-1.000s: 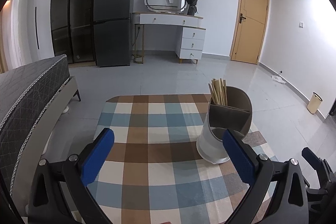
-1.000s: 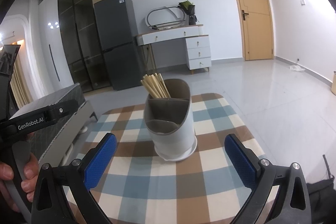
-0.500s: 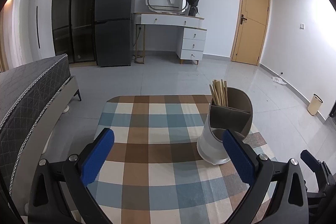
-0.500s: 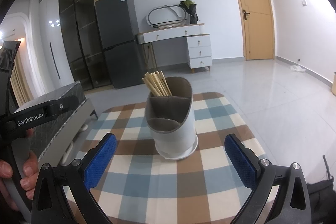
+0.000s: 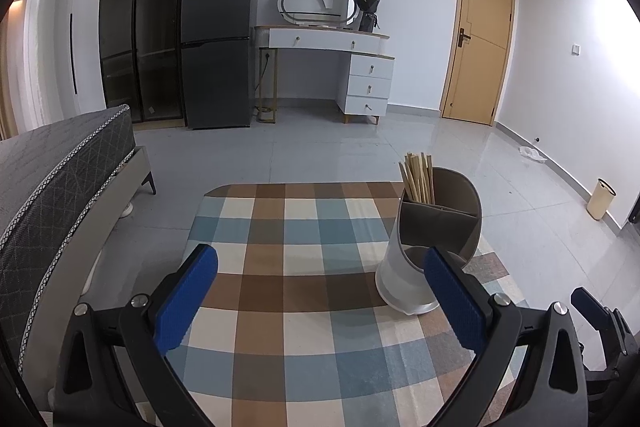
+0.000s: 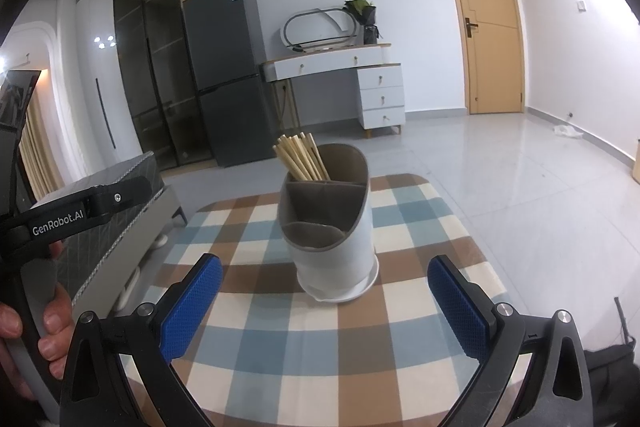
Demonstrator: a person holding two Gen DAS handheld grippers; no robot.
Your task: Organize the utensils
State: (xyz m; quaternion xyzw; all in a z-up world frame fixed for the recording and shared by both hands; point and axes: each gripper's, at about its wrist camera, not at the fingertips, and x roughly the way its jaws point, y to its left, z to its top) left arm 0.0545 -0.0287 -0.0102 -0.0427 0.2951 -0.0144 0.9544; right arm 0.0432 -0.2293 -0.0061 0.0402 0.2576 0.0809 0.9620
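A checked tablecloth [image 5: 304, 267] in brown, blue and cream is covering a small table. A white utensil holder [image 6: 334, 227] with a brown divided insert is standing upright on the cloth, toward the table's right side in the left wrist view. A bundle of wooden chopsticks [image 6: 300, 159] is sticking up from the holder's rear compartment, leaning slightly to the left. The front compartment is looking empty.

The left gripper [image 5: 320, 287] is hovering low over the near edge of the table with its blue-padded jaws spread wide, holding nothing. The holder is sitting just beyond its right finger. The right gripper [image 6: 324, 291] is facing the holder straight on, its jaws also spread wide and gripping nothing, with the holder framed between the fingers but farther away.

Behind the table, a dark refrigerator [image 5: 218, 31], a white dressing table [image 5: 332, 67] with an oval mirror, and a wooden door [image 5: 478, 39] are lining the far wall.
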